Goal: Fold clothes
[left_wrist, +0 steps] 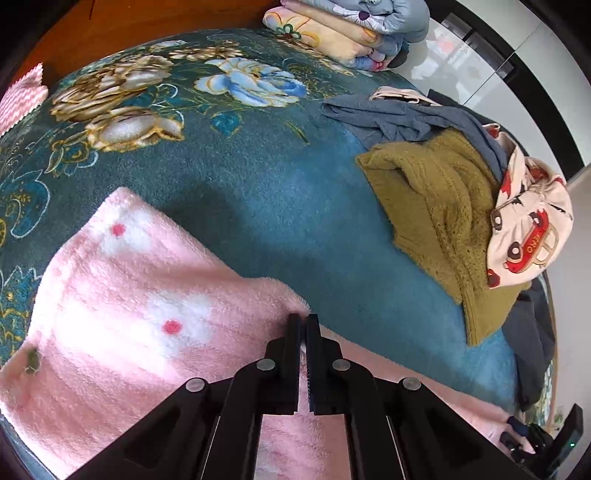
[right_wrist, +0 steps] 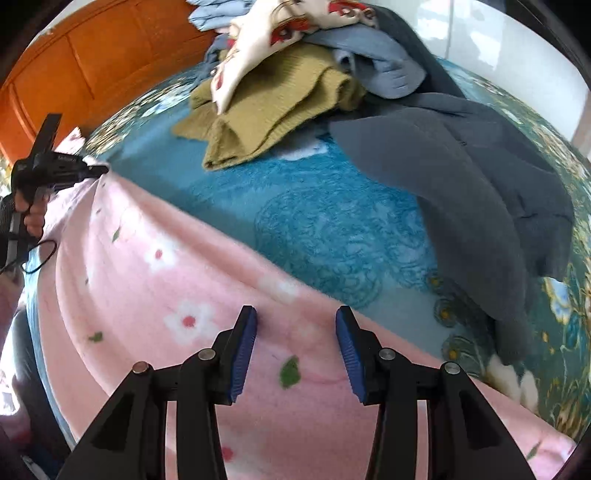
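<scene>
A pink fleece garment with white flowers (left_wrist: 140,295) (right_wrist: 192,295) lies spread on the near part of a bed. My left gripper (left_wrist: 303,317) is shut on the garment's far edge, with a sliver of pink cloth between its pads. In the right wrist view that same left gripper (right_wrist: 92,170) shows at the far left, pinching the pink edge, a hand on its grip. My right gripper (right_wrist: 295,317) hangs open just above the pink garment near its far edge, with nothing between its blue pads.
The bed has a teal flowered blanket (left_wrist: 258,192) (right_wrist: 314,221). A heap lies beyond: an olive knit (left_wrist: 436,206) (right_wrist: 273,110), a cream car-print piece (left_wrist: 528,225) (right_wrist: 258,40), and grey garments (left_wrist: 406,114) (right_wrist: 472,177). Folded quilts (left_wrist: 343,26) sit at the head by an orange wooden board (right_wrist: 74,62).
</scene>
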The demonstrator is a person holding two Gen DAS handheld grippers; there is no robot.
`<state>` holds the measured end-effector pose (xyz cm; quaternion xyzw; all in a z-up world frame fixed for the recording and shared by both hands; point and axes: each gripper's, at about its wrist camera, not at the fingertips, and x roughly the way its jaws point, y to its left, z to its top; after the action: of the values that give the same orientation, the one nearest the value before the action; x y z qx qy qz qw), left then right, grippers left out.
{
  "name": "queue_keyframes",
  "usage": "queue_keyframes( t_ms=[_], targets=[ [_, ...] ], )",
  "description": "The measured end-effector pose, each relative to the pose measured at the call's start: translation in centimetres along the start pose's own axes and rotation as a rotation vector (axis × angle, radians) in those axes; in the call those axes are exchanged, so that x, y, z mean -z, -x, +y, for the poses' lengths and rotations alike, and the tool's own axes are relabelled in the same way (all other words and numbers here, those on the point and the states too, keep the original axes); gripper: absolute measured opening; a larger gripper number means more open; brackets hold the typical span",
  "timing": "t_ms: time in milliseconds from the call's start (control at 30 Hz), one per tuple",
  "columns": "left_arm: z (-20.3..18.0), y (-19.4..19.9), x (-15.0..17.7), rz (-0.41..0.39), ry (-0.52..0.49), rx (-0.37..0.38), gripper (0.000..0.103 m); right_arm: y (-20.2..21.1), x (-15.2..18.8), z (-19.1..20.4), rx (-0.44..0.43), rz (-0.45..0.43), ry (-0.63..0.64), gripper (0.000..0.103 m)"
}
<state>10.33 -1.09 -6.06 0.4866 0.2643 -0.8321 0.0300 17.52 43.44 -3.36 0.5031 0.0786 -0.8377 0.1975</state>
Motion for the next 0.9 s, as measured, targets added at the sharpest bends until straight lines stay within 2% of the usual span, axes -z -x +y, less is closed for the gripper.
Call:
queue_keyframes(
  t_ms=[33, 67, 167, 267, 333, 433, 467, 533, 600, 667, 733, 767, 833, 867, 900],
  targets=[
    [0.0, 0.1, 0.1, -0.003, -0.003, 0.006, 0.003, 0.0, 0.2, 0.2, 0.001, 0.002, 0.015, 0.045],
    [0.1, 0.3, 0.1, -0.006, -0.007, 0.011, 0.003, 0.1, 0.4, 0.3, 0.002, 0.003, 0.029, 0.04],
    [0.2, 0.7, 0.3, -0.016, -0.017, 0.028, 0.003, 0.3, 0.9, 0.9, 0.012, 0.001, 0.071, 0.009],
    [0.1, 2.0, 0.5, -0.055, -0.026, 0.059, 0.003, 1.7, 1.0, 1.7, 0.053, -0.065, 0.084, 0.003],
    [-0.3, 3.3, 0.4, -0.101, -0.04, 0.08, 0.003, 2.6, 0.7, 2.0, 0.062, -0.099, 0.086, 0.003],
    [-1.1, 4.6, -0.3, -0.166, -0.043, 0.086, 0.003, 1.6, 0.2, 1.6, 0.083, -0.083, 0.055, 0.003],
    [-1.5, 4.4, -0.5, -0.167, -0.056, 0.066, 0.003, 1.3, 0.0, 1.4, 0.09, -0.078, 0.045, 0.003],
    [-1.9, 2.8, -0.9, -0.125, -0.071, 0.025, 0.003, 0.7, -0.3, 1.1, 0.103, -0.068, 0.025, 0.003],
    [-1.5, 0.9, -1.1, -0.054, -0.044, 0.013, 0.003, 0.1, -0.7, 0.8, 0.117, -0.057, 0.004, 0.003],
    [-0.7, 0.1, -1.1, -0.003, -0.013, 0.033, 0.007, -0.6, -1.0, 0.5, 0.131, -0.047, -0.016, 0.003],
    [0.3, 1.0, -0.9, 0.006, 0.032, 0.077, 0.007, -0.1, -1.2, 0.5, 0.136, -0.059, -0.042, 0.005],
    [0.7, 2.0, -0.9, 0.0, 0.039, 0.112, 0.008, 0.8, -1.1, 0.6, 0.142, -0.079, -0.052, 0.011],
    [1.7, 4.7, -0.6, -0.038, 0.029, 0.136, 0.013, 3.2, -1.0, 0.8, 0.158, -0.142, -0.086, 0.018],
    [2.7, 6.5, -0.3, -0.074, 0.027, 0.137, 0.02, 4.7, -0.8, 0.9, 0.162, -0.185, -0.109, 0.021],
    [4.0, 8.4, 0.2, -0.12, 0.036, 0.134, 0.033, 6.3, -0.2, 1.0, 0.145, -0.24, -0.143, 0.025]
  ],
)
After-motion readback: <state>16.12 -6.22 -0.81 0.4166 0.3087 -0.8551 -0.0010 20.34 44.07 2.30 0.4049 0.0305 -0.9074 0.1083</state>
